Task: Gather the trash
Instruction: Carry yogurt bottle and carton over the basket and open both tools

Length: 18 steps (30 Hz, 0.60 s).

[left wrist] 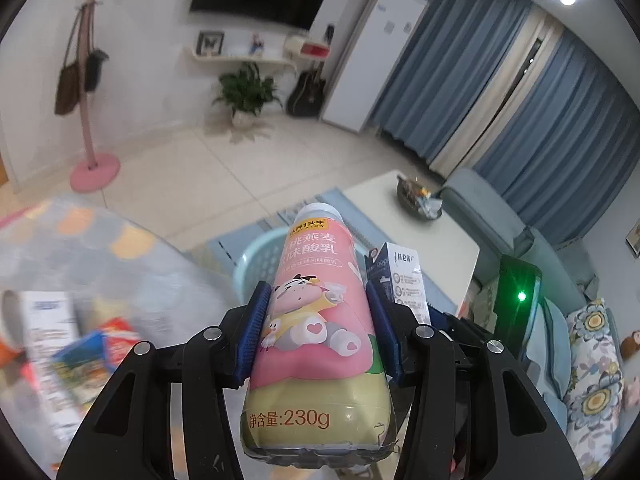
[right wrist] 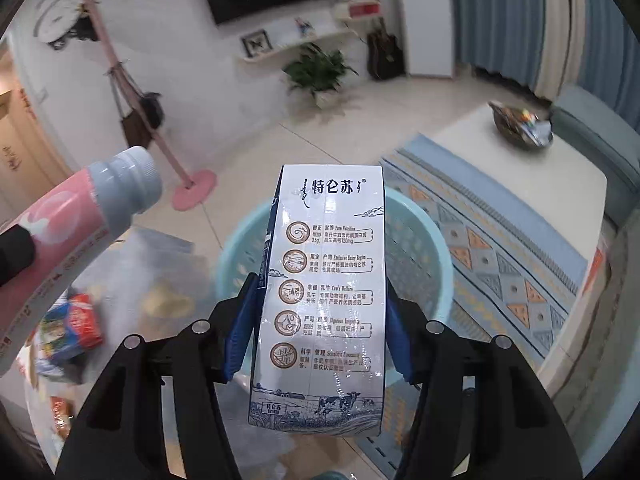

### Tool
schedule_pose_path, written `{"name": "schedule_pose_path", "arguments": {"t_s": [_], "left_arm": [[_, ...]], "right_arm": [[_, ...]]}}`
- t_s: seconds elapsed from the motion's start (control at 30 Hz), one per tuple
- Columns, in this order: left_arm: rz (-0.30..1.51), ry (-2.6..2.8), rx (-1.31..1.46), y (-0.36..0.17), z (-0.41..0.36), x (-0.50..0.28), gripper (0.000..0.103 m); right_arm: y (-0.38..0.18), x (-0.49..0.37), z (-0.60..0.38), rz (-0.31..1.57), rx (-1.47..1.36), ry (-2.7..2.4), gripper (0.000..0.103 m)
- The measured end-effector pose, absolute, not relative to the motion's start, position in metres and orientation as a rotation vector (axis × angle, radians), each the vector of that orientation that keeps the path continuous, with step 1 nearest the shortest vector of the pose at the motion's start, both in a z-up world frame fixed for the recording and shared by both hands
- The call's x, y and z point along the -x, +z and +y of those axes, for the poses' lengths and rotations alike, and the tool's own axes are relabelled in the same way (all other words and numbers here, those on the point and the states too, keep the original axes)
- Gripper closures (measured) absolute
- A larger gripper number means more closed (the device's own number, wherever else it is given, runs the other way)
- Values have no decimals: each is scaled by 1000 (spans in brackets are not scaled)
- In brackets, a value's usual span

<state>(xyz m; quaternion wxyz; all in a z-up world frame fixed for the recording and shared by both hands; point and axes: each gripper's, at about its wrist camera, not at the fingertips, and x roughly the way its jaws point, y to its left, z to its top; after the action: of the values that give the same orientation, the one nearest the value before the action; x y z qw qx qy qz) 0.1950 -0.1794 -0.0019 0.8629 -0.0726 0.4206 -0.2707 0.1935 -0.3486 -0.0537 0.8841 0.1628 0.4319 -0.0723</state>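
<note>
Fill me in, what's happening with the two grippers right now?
It's mid trash pickup. The left gripper is clamped on a pink plastic yogurt drink bottle, and the right gripper grips a white and blue milk carton. Both are held in the air over a light blue plastic basket on the floor. More wrappers lie on the round glass table alongside.

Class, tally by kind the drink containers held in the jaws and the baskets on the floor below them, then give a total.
Yogurt bottle, in the left gripper: 1
Milk carton, in the right gripper: 1
Light blue basket: 1
Total: 3
</note>
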Motion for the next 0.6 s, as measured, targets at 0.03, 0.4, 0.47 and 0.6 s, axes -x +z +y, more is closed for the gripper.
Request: {"name": "schedule_pose_path", "arguments": {"t_s": [0.03, 0.4, 0.47, 0.6], "left_arm": [[906, -566, 150, -12, -188, -203, 56], [1162, -555, 133, -109, -224, -243, 55], [1165, -551, 142, -111, -223, -243, 55], [1141, -568, 181, -99, -214, -240, 44]], "right_arm": [[-61, -197, -354, 917, -351, -162, 49], [-118, -209, -376, 1096, -429, -183, 47], [-120, -209, -379, 1099, -432, -191, 47], [-116, -205, -383, 1078, -443, -197, 37]]}}
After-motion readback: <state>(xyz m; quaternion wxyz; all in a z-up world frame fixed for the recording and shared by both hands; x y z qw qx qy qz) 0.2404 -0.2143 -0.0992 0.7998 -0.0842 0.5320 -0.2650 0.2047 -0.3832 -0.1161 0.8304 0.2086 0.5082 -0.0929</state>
